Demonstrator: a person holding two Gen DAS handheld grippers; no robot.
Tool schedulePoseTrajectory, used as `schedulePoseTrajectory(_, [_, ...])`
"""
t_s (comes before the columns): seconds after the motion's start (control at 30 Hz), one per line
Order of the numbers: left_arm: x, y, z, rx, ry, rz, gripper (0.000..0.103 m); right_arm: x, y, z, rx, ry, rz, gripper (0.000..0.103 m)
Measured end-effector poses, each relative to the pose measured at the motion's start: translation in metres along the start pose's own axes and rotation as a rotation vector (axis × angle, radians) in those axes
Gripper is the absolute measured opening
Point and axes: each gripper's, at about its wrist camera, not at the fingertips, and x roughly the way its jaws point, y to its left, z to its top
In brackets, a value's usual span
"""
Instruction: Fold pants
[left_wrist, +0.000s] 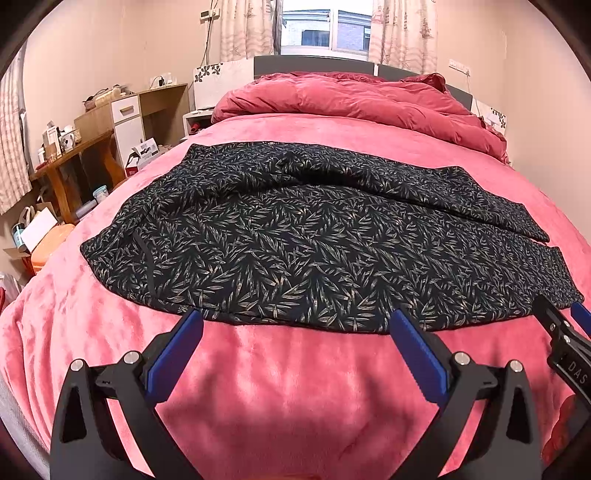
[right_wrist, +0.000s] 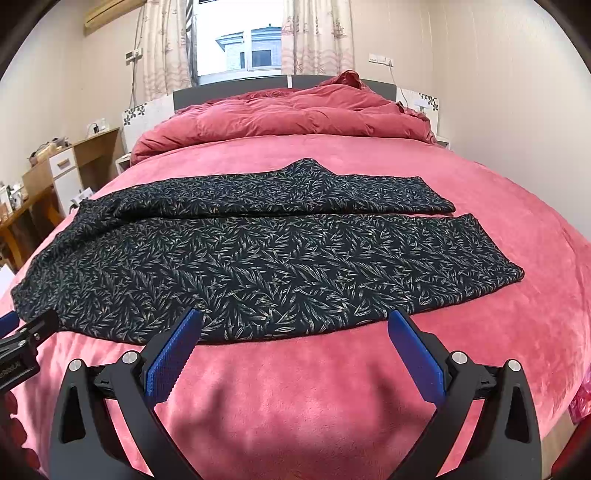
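Observation:
Dark pants with a pale leaf print (left_wrist: 295, 240) (right_wrist: 258, 258) lie flat across the pink bed, waist to the left, both legs stretched to the right, one behind the other. My left gripper (left_wrist: 295, 321) is open just above the pants' near edge, toward the waist end, with nothing between its blue pads. My right gripper (right_wrist: 295, 321) is open too, at the near edge of the front leg. Each gripper shows at the edge of the other's view: the right gripper (left_wrist: 561, 325) and the left gripper (right_wrist: 22, 328).
A pink blanket (left_wrist: 295, 387) covers the bed, and a bunched red duvet (right_wrist: 288, 114) lies at the head under the window. A wooden desk and a cabinet (left_wrist: 110, 125) with clutter and boxes stand along the left wall. The right wall is close to the bed.

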Motion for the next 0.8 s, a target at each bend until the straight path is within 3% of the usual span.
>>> schedulePoseTrajectory(0.8, [0.0015,0.0026,-0.0006,-0.008,0.013,-0.006,0.101,0.001,-0.003,0.0003,0.013,0.01,0.002,0.1])
